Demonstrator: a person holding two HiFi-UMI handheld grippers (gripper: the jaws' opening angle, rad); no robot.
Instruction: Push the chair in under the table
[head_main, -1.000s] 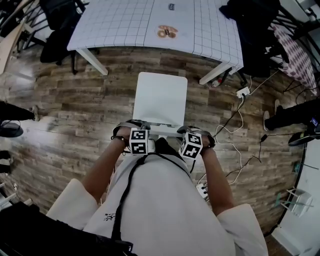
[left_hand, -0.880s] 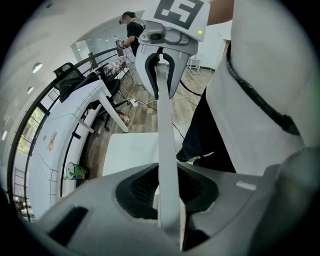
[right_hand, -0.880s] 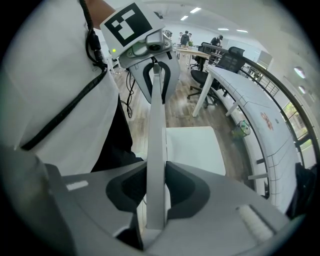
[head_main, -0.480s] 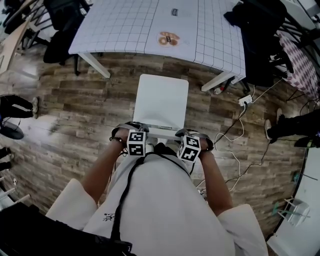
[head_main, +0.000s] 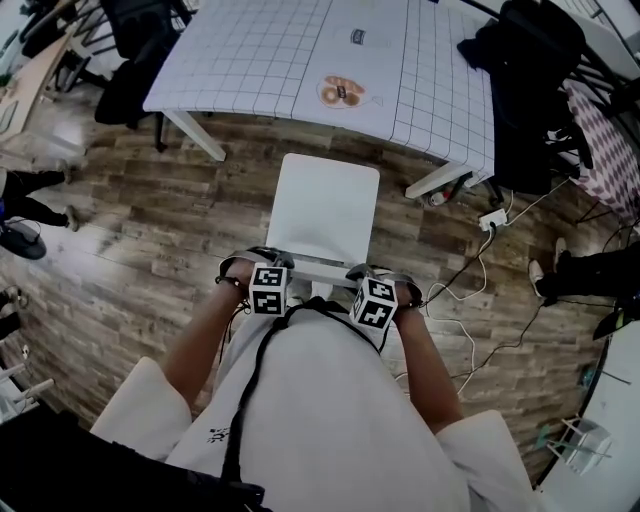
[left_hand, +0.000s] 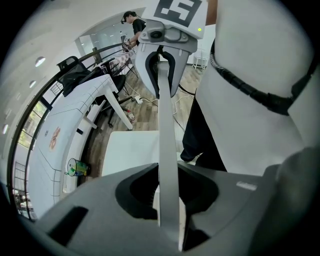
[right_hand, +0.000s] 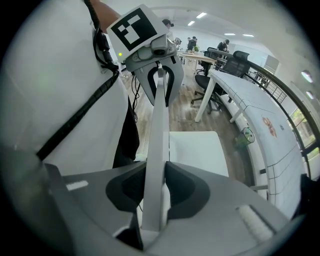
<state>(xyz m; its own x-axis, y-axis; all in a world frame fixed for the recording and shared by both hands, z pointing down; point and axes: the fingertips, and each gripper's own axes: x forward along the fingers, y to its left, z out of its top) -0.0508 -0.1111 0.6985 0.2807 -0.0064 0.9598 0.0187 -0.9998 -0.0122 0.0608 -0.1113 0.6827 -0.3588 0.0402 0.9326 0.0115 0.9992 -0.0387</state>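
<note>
left gripper (head_main: 265, 272): jaws closed partway, pads clamped on the thin top edge of the backrest (head_main: 318, 266) near its left end.
right gripper (head_main: 380, 282): same at the right end, its narrow gap filled by that edge and nothing else.
chair (head_main: 325, 205): white seat on the wood floor (head_main: 150, 230), facing the table (head_main: 270, 60); its front edge is short of the tabletop with a strip of floor between, so nothing is under yet.
lane: the seat lines up between the two table legs, nearer the right-hand table leg (head_main: 440, 172).
step in hand: the push itself, i'd say, with most of it left.
doing it well: drive both ends evenly and level so the chair runs straight, favour the left a touch to clear that leg, and don't bear down.
watch: cables (head_main: 470, 270) lie off to the right, apart from the chair.
</note>
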